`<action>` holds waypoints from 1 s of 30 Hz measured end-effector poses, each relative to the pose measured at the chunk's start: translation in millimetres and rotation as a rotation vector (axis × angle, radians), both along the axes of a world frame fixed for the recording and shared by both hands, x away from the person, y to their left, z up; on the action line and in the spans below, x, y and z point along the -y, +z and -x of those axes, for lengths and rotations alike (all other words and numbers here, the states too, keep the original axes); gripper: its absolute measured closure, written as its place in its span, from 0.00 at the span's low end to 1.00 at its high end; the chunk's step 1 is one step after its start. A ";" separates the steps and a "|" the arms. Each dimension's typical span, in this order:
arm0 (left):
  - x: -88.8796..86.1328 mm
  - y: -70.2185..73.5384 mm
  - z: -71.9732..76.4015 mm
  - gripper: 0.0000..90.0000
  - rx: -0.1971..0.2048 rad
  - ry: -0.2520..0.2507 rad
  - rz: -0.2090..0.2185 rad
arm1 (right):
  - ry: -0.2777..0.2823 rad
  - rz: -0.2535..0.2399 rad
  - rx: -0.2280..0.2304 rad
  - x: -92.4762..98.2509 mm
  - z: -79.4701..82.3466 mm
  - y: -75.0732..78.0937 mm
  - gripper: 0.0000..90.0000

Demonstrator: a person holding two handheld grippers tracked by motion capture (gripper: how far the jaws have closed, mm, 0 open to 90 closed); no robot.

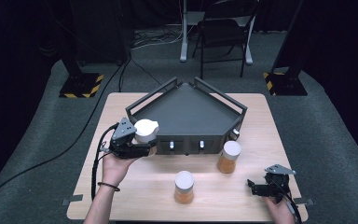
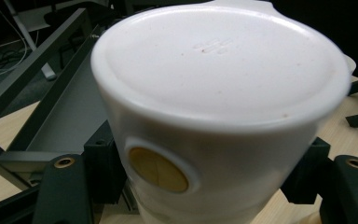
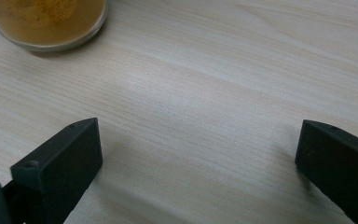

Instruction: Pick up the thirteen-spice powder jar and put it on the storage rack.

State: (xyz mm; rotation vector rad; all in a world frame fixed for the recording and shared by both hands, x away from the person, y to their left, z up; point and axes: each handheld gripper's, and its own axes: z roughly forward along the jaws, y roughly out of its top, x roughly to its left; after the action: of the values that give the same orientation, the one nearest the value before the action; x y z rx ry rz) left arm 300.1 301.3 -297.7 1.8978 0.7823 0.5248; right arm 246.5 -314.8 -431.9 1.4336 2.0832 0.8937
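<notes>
My left gripper (image 1: 145, 145) is shut on a jar with a white lid (image 1: 146, 130), held above the table just off the left front corner of the dark tray (image 1: 186, 112). In the left gripper view the jar (image 2: 214, 93) stands between the two black jaws, its lid towards the camera and a round amber window low on its side. My right gripper (image 1: 255, 187) rests low over the table at the front right, open with nothing between its jaws. The right gripper view has that gripper (image 3: 198, 163) over bare wood, with the base of an orange-filled jar (image 3: 42, 23) at the top left.
Two more white-lidded jars of orange powder stand on the wooden table (image 1: 135, 186): one in the front middle (image 1: 184, 186), one by the tray's front right (image 1: 229, 157). The tray has raised rails and an empty floor. A chair and stands are beyond the table.
</notes>
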 end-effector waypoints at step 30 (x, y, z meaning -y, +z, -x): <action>28.8 11.5 -61.4 0.34 0.001 0.087 0.021 | 0.001 0.000 -0.001 0.0 0.0 0.1 0.00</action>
State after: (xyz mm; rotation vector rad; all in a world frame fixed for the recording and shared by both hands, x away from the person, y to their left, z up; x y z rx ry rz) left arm 361.6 272.6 -286.2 1.8500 0.8692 0.5691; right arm 246.5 -314.8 -431.8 1.4337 2.0847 0.8941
